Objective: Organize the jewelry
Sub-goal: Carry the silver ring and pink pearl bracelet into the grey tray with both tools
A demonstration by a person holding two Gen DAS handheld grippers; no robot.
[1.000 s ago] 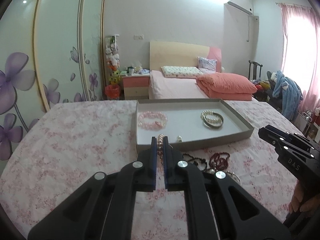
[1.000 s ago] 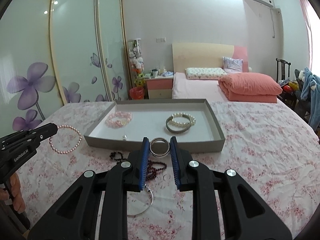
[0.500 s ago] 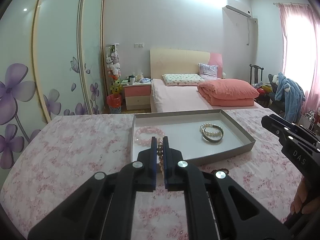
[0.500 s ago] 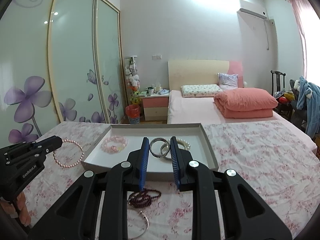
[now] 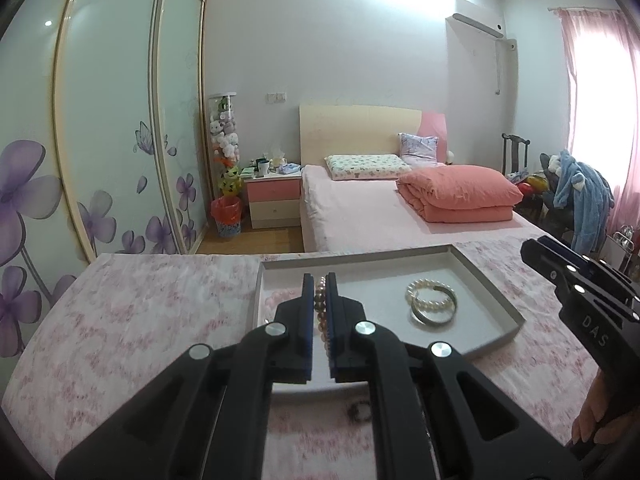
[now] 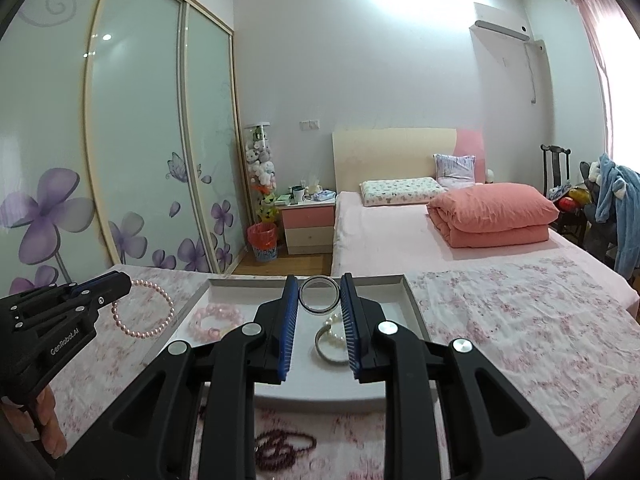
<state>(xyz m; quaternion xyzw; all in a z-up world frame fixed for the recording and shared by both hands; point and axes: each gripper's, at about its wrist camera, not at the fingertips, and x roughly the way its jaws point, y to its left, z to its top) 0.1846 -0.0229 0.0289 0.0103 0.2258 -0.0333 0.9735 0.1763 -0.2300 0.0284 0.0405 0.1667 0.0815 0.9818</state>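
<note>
My left gripper is shut on a pink pearl bracelet, held above the near left part of the grey tray. From the right wrist view the bracelet hangs as a loop from the left gripper. My right gripper is shut on a silver bangle, held above the tray. In the tray lie a pale pink bead bracelet and a white pearl bracelet with a metal bangle.
The tray sits on a pink floral tablecloth. A dark red bead string lies on the cloth in front of the tray. A bed and a wardrobe stand behind the table.
Both grippers have risen and moved forward over the tray, each carrying its piece. The dark bead strings on the cloth have slid out of the left wrist view.
</note>
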